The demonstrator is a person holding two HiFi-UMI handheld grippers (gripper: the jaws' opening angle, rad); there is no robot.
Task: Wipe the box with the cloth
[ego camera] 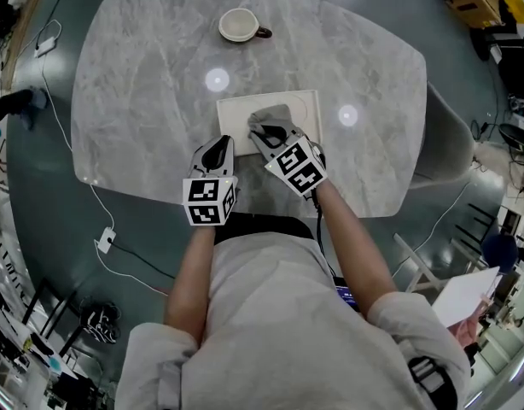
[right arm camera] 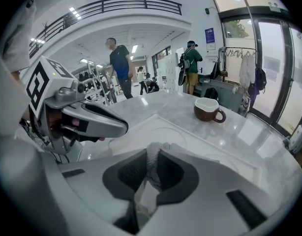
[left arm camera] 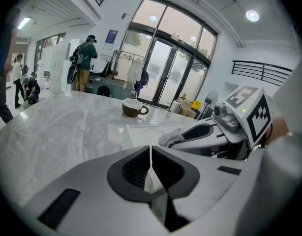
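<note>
A flat white box lies on the marble table, near its front edge. A grey cloth rests bunched on the box's near half. My right gripper is shut on the cloth, which shows as a fold between its jaws. My left gripper sits at the box's near left corner. Its jaws are shut on a thin white edge that looks like the box's rim. In the left gripper view the cloth pokes out under the right gripper, over the box.
A white and brown cup stands at the table's far side, beyond the box. A grey chair is at the table's right. Cables and a plug strip lie on the floor at left. Several people stand far behind.
</note>
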